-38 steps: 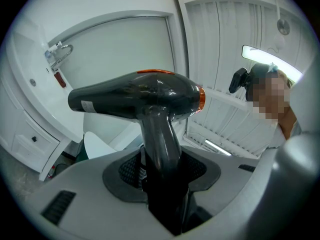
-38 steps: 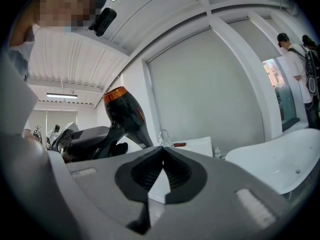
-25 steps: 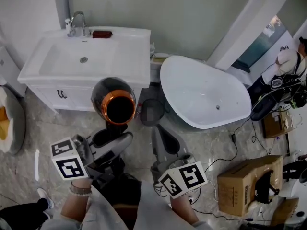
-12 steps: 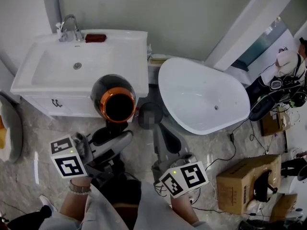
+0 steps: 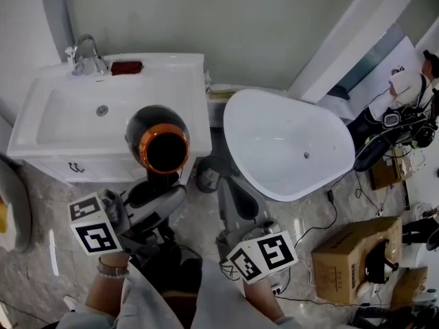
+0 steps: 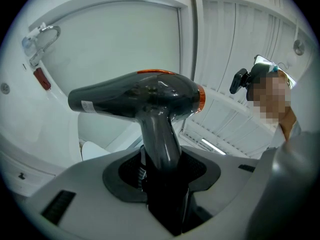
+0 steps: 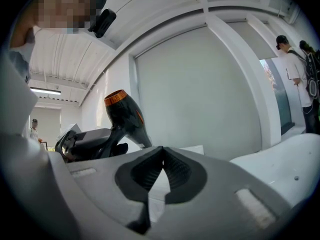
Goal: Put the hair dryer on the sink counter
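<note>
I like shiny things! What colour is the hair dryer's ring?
The ring on the hair dryer is orange; best in head view.

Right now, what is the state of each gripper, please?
Left gripper: closed on the handle of the hair dryer.
Right gripper: closed, holding nothing.

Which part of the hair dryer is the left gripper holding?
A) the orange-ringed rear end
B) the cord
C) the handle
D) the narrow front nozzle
C: in the left gripper view, the left gripper is clamped on the handle of the hair dryer, and the barrel stands clear above the jaws.
</note>
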Demonstrator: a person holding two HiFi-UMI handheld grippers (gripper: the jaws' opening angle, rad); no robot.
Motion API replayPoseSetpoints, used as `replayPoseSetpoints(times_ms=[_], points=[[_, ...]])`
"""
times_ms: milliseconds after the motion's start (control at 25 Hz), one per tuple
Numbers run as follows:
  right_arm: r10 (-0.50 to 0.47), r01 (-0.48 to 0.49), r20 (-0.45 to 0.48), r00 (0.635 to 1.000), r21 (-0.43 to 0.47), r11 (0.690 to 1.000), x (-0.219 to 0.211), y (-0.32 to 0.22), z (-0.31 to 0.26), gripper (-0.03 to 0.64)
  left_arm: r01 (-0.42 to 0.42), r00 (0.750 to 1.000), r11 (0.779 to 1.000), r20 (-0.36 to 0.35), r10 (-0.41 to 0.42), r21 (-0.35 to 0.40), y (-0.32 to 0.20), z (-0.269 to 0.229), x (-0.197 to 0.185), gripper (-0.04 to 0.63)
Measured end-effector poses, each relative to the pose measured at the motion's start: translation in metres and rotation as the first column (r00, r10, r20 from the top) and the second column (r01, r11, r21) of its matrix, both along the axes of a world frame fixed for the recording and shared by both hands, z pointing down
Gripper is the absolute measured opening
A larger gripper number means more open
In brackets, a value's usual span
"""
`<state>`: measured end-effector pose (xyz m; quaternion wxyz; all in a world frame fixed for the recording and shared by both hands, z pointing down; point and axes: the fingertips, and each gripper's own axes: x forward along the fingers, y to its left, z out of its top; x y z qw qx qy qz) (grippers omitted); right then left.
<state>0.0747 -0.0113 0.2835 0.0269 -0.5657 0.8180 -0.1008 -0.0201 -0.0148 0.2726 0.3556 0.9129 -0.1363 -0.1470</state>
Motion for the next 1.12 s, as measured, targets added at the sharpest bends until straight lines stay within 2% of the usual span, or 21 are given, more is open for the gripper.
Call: replayPoseSetpoints(times_ms=[720, 1120], points=[[0.041, -0.041, -0.017, 0.999, -0.026, 0.999, -0.010, -0.046, 0.008, -0.003, -0.011, 1.000, 1.000, -0.008, 0.011, -0.027, -0.056, 0.012, -0.016, 0.179], [-0.006, 0.006, -0.014, 1.000, -0.038, 0.999, -0.003, -0.076, 0.012, -0.003, 0.023, 1.000, 0.999, -0.001, -0.023, -0.031, -0.081, 0.013, -0.007, 0.179]])
